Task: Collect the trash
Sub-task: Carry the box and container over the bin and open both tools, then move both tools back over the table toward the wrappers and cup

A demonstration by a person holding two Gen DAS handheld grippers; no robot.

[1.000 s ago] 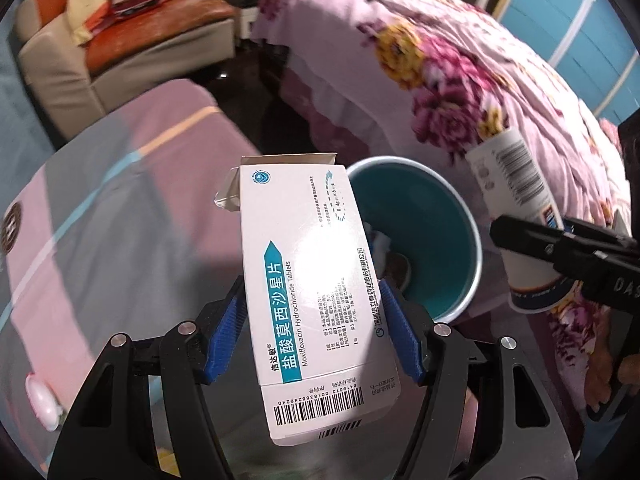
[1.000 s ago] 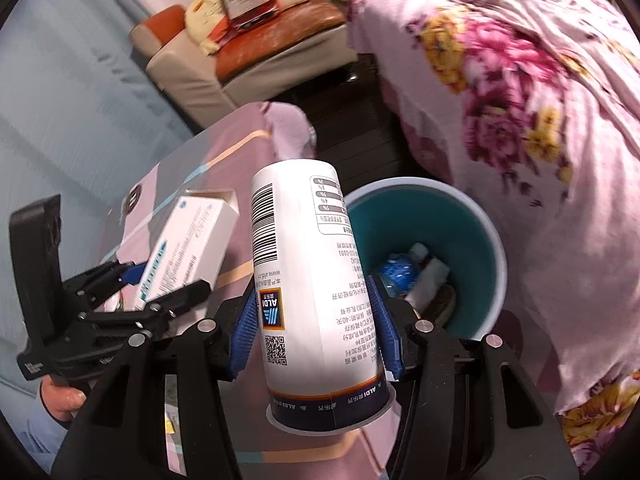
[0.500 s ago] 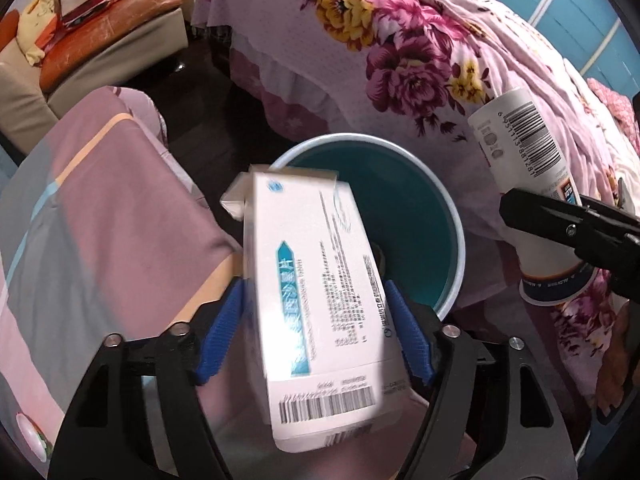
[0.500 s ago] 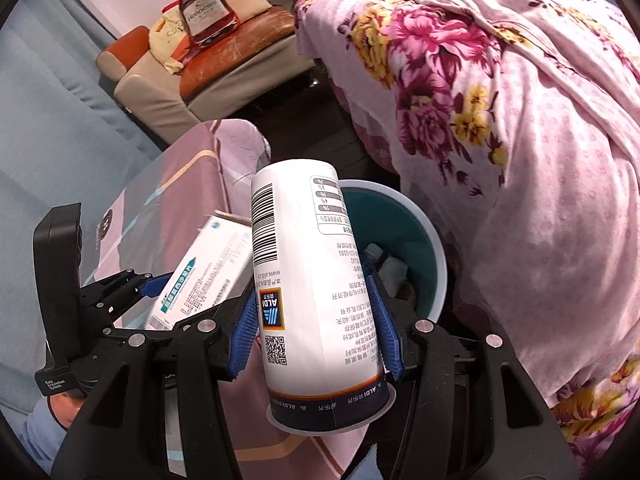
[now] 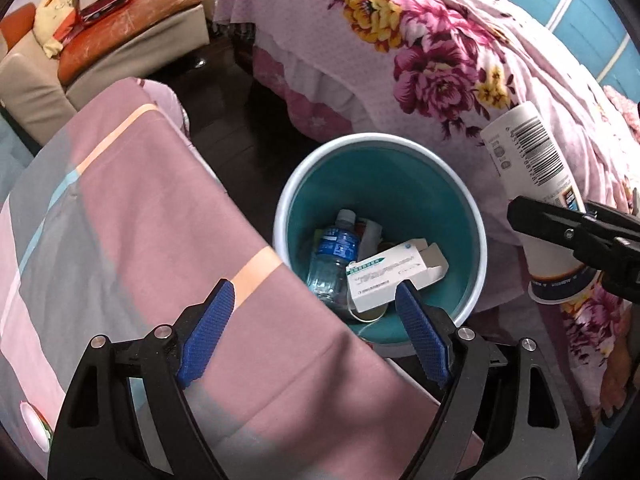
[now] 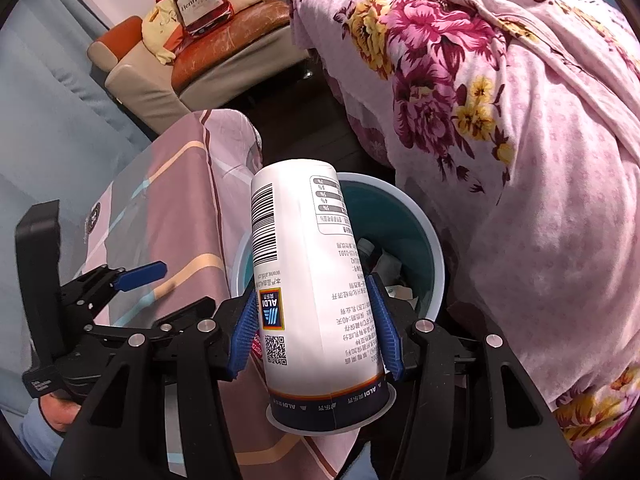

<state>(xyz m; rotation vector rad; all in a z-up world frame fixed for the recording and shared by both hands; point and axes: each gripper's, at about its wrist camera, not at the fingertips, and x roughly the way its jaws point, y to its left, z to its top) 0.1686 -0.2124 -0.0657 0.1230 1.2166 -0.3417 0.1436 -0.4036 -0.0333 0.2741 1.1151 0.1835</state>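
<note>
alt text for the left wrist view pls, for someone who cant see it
The left gripper, jaws just opened and empty, hangs over a teal bin holding a white box and a plastic bottle. At right, the right gripper holds a white cup beside a floral bedspread.

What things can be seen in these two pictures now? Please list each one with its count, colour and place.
trash bin: one, white outside, teal inside, on the floor between the beds
medicine box: one, white with green print, lying in the bin
plastic bottle: one, clear with blue label, in the bin beside the box
paper cup: one, white with barcode, clamped upside down above the bin's edge
floral bedspread: one, pink, on the bed to the right of the bin
striped sheet: one, pink and grey, to the left of the bin
sofa: one, beige and orange, far back
bottle-shaped cushion: one, red, on the sofa
left gripper: black with blue pads, open, empty
right gripper: black with blue pads, shut on the cup
</note>
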